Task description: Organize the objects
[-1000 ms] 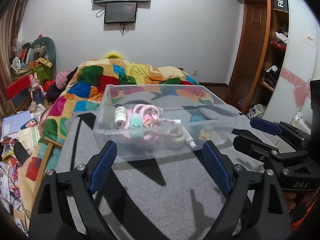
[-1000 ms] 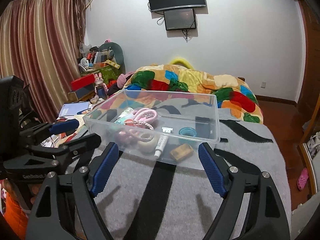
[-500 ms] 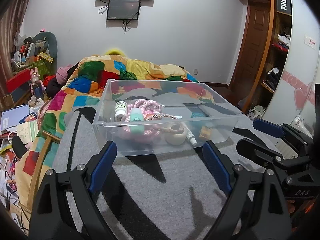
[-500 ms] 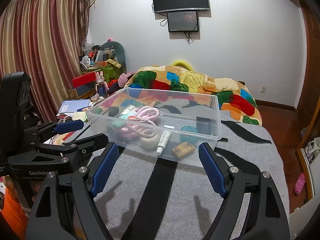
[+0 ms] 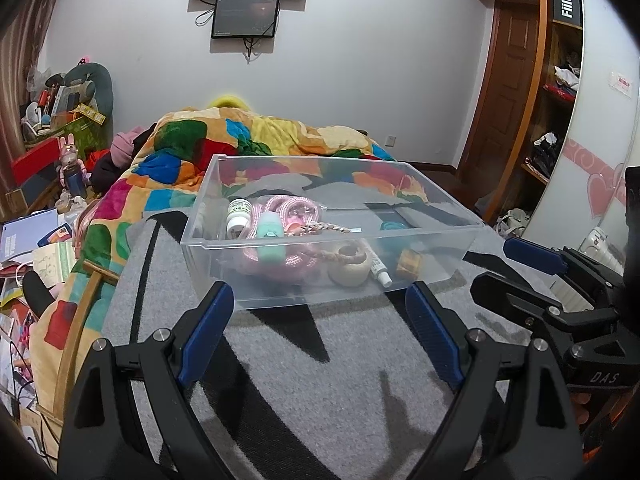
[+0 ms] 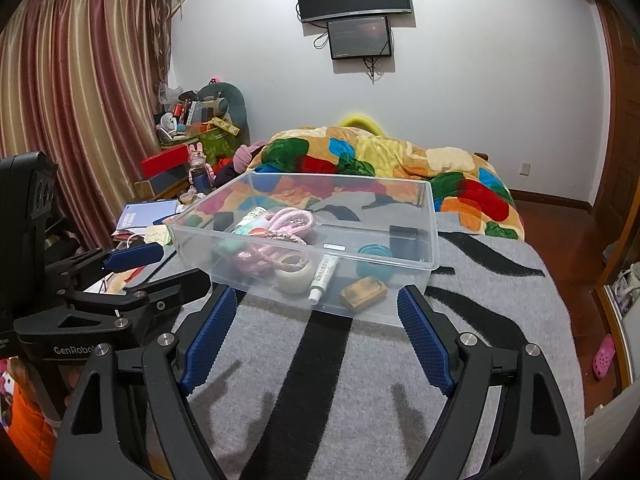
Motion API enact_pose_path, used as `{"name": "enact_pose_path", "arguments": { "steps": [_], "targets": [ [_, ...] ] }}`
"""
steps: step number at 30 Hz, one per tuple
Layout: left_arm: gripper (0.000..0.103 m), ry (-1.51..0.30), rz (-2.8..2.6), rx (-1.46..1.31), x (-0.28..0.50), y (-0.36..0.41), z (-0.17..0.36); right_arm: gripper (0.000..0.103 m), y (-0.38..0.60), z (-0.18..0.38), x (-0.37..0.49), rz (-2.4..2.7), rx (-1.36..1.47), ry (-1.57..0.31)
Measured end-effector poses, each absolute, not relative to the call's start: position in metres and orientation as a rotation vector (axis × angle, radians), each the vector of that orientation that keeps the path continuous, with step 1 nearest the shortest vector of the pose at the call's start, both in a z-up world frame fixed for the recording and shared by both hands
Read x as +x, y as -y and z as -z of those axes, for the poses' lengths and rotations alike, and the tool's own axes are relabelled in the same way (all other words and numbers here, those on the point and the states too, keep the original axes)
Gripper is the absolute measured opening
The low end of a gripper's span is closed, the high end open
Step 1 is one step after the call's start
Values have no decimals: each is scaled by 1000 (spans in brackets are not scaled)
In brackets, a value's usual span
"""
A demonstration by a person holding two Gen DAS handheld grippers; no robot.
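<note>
A clear plastic bin (image 5: 448,240) (image 6: 430,220) stands on the grey and black striped blanket (image 5: 320,380) (image 6: 328,384). It holds a pink rope (image 5: 288,208) (image 6: 290,218), a tape roll (image 5: 349,269) (image 6: 295,272), a white tube (image 5: 377,268) (image 6: 324,274), a white bottle (image 5: 237,218), a mint bottle (image 5: 271,240), a teal lid (image 6: 373,251) and a tan block (image 5: 409,261) (image 6: 363,293). My left gripper (image 5: 320,336) (image 6: 158,268) is open and empty just in front of the bin. My right gripper (image 6: 316,336) (image 5: 516,268) is open and empty beside it.
A colourful quilt (image 5: 240,148) (image 6: 380,160) lies bunched behind the bin. Cluttered boxes and books (image 5: 36,216) (image 6: 184,160) fill the floor on the left. A wooden door and shelves (image 5: 552,92) stand on the right. Curtains (image 6: 80,92) hang at the left.
Both grippers have pulled back and risen slightly, so the bin sits a little lower and fuller in view. Both stay open and empty. The bin's contents have not moved.
</note>
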State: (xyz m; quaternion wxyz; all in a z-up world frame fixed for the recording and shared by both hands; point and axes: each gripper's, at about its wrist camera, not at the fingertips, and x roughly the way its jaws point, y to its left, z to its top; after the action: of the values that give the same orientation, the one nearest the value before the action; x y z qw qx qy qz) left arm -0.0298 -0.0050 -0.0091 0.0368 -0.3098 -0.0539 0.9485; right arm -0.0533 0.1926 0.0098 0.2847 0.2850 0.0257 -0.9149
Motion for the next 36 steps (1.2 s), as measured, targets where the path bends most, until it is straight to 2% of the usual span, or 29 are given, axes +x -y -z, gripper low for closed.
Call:
{"name": "enact_pose_path", "arguments": {
  "steps": [36],
  "targets": [
    [92,152,-2872,-971,-26,-1,8,81,-196,-14,-51,2449,750,-43]
  ]
}}
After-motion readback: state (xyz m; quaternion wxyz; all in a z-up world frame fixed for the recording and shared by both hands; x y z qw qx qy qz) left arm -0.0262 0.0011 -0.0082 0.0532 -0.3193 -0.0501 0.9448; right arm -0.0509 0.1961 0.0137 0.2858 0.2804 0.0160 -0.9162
